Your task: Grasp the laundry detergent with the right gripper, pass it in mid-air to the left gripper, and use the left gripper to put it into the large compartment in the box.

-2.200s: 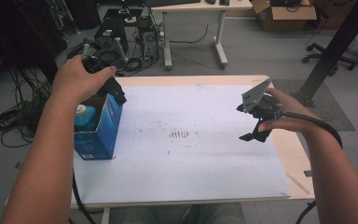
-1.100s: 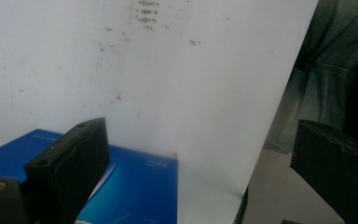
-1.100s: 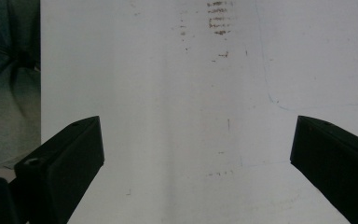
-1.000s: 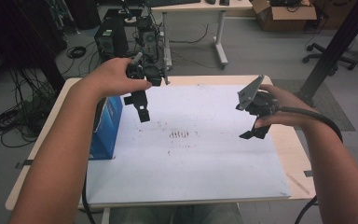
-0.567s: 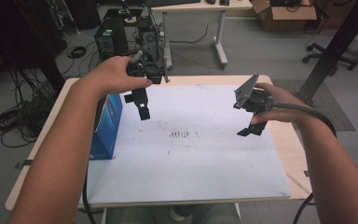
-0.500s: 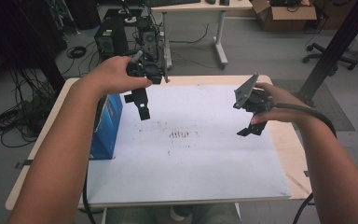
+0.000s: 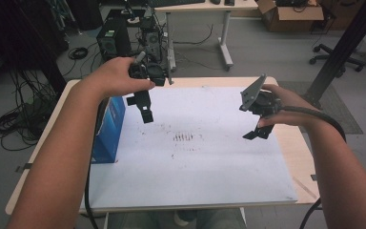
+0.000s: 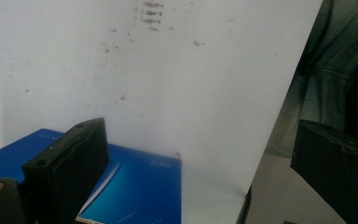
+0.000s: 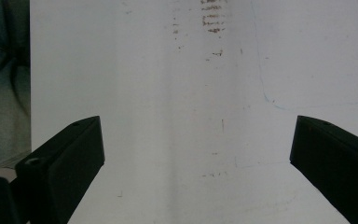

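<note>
The blue box (image 7: 108, 129) stands on the desk (image 7: 286, 143) at the left edge of the white board (image 7: 195, 167) that covers most of the desktop, and nothing has hold of it. Both tools hang in the air above the board with nothing between their jaws. The left gripper (image 7: 145, 109) hovers near the far left corner of the board, just beside and above the box; the right gripper (image 7: 257, 132) hovers over the board's right side, well apart from the box. Judging by this, the box looks placed and released, so its handling seems done or at a pause; if more remains, nothing else lies on the board to work with.

The high view gives the whole layout: box, both forearms, the brown smudges (image 7: 183, 137) near the board's middle, and the floor clutter beyond the far edge. It does not show clearly how far the jaws are apart. The left gripper view (image 8: 200, 182) does: its jaws stand wide apart, with the box top (image 8: 135, 186) below them and the board's near edge beside it. The right gripper view (image 9: 196, 172) shows its jaws equally wide over bare, scuffed board, and a faint pen outline (image 9: 317, 70) there.
</note>
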`<state>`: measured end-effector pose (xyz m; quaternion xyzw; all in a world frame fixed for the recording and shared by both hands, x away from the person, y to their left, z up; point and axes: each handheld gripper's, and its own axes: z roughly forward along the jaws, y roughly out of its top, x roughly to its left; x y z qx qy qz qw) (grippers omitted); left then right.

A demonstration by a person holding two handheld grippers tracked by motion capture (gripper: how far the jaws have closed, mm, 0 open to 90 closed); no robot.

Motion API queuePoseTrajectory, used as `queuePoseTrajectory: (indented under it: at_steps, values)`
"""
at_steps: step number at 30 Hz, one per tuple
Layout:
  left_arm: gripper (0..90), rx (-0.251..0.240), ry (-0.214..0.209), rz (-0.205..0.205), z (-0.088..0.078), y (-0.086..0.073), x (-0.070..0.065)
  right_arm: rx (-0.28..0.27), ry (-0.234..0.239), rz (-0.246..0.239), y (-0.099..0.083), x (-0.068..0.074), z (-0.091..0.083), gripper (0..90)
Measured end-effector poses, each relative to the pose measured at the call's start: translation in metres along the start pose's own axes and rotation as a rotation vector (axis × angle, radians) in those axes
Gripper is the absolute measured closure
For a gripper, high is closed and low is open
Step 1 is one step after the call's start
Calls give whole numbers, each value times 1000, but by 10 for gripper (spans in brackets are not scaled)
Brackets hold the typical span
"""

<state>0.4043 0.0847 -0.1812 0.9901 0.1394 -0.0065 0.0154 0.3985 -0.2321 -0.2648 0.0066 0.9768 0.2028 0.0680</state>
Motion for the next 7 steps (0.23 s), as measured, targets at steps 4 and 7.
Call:
queuePoseTrajectory:
  at_steps: [4, 7]
  values:
    - [48, 0, -1, 1, 1, 2, 1, -3, 0, -1, -1, 0, 1, 30]
    - [46, 1, -4, -1, 2, 3, 2, -6, -4, 0, -1, 0, 0, 30]
